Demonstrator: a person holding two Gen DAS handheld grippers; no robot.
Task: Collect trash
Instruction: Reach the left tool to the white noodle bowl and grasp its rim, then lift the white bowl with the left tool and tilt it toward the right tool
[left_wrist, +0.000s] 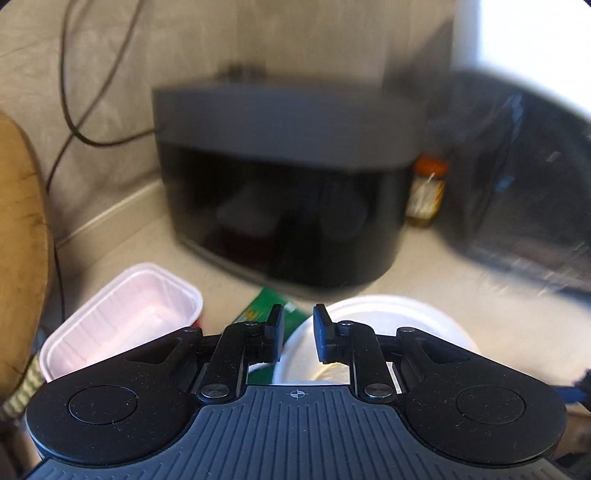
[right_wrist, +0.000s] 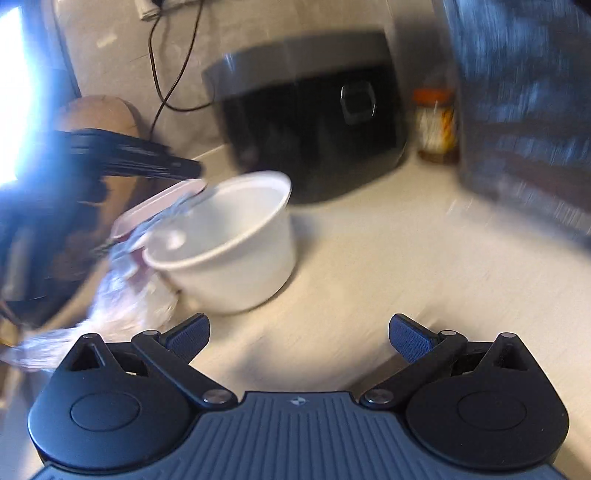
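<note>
My left gripper (left_wrist: 298, 325) hovers over the left rim of a white plastic bowl (left_wrist: 388, 321). The rim runs through the gap between its fingers, and neither pad presses on it, so it is open. A green wrapper (left_wrist: 266, 310) lies under the left finger. Left of it sits a pink-white tray (left_wrist: 122, 317). In the blurred right wrist view, the left gripper (right_wrist: 194, 170) reaches in above the tray (right_wrist: 162, 199) and the bowl (right_wrist: 236, 258). Crumpled clear plastic (right_wrist: 125, 295) lies beside the bowl. My right gripper (right_wrist: 299, 332) stands wide open over bare counter, with nothing between its fingers.
A black appliance with a grey lid (left_wrist: 288, 184) stands behind the trash, against the wall. A jar with an orange lid (left_wrist: 426, 192) is to its right, then a dark bag (left_wrist: 517, 184). A cable hangs on the wall. A wooden board (left_wrist: 18, 240) is at the left.
</note>
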